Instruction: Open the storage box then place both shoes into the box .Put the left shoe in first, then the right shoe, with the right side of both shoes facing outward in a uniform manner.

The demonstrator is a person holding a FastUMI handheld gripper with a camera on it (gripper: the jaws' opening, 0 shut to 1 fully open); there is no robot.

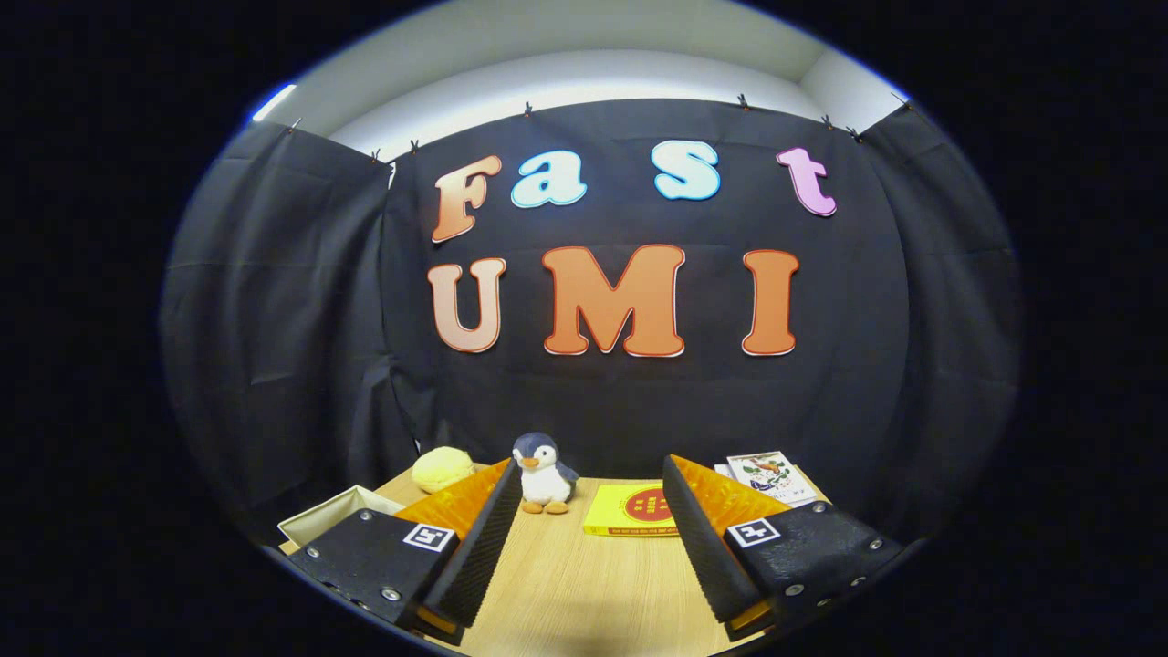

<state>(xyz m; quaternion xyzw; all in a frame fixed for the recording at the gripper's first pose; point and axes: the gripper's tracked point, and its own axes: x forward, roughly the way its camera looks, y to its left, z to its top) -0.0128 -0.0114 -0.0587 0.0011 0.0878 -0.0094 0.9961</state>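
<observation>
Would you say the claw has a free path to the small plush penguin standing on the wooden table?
Probably yes: the claw is open, and only bare wooden table lies between its fingers and the small plush penguin just beyond them; the flat yellow box sits beside it.

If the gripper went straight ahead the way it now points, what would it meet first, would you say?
The open gripper has bare table between its fingers. Straight on, it would likely reach the yellow book lying flat just ahead, with the penguin plush slightly to one side; depth is hard to judge.
</observation>
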